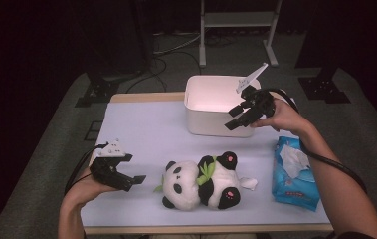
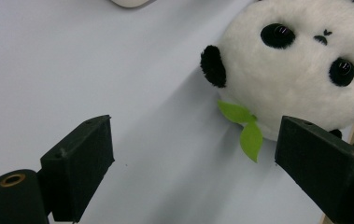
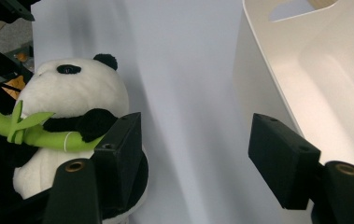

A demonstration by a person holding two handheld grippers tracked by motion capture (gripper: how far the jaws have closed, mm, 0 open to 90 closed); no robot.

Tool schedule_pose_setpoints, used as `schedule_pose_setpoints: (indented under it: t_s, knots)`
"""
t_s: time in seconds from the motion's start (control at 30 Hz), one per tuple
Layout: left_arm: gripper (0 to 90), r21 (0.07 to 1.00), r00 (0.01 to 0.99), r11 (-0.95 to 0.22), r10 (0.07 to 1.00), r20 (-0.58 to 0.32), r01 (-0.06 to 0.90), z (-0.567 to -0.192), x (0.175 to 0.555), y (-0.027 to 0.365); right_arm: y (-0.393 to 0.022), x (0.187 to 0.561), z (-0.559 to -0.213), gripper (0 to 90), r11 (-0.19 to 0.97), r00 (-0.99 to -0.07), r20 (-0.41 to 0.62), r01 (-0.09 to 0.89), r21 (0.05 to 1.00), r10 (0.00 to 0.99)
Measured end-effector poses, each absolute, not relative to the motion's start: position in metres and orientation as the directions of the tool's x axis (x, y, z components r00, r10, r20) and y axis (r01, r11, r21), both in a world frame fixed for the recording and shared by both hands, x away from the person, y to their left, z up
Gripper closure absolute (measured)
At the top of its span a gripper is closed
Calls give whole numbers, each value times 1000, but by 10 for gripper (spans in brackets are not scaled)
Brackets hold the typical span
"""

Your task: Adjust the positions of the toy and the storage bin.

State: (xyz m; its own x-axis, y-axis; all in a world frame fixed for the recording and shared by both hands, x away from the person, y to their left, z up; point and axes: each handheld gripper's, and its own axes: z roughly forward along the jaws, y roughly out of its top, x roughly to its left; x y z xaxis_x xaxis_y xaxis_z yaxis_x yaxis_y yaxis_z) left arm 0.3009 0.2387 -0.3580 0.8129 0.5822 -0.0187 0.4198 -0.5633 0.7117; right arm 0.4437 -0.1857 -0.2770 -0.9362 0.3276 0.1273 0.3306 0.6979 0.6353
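Note:
A black-and-white panda plush (image 1: 201,181) holding a green bamboo stalk lies on its back at the middle front of the pale table (image 1: 141,129). My left gripper (image 1: 134,168) rests low at the front left with its jaws open and empty, pointing at the panda's head (image 2: 296,70) a short way off (image 2: 193,140). My right gripper (image 1: 232,118) hovers at the front right corner of the white bin (image 1: 211,99), jaws open with nothing between them (image 3: 193,140). In the right gripper view the panda (image 3: 72,98) lies beyond the left jaw and the bin wall (image 3: 315,70) beyond the right one.
A blue pack of tissues (image 1: 295,172) lies at the table's right edge, under my right forearm. The bin stands at the back edge. Dark stands and cables sit on the floor behind the table.

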Motion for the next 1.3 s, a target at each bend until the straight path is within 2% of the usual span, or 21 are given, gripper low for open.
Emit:
schedule_pose_setpoints:
  t_s: [0.73,1.0,1.3]
  knots:
    - [106,724,799,-529,599,-49,442,-364,306,245,-160,486,-284,471,732,-936,112,331,596,333]
    - [106,720,799,-533,599,-50,444,-365,306,246,-147,497,-291,529,755,-941,65,308,579,333]
    - [105,721,792,-525,607,-56,453,-365,307,249,-133,509,-301,660,783,-941,66,313,537,331]
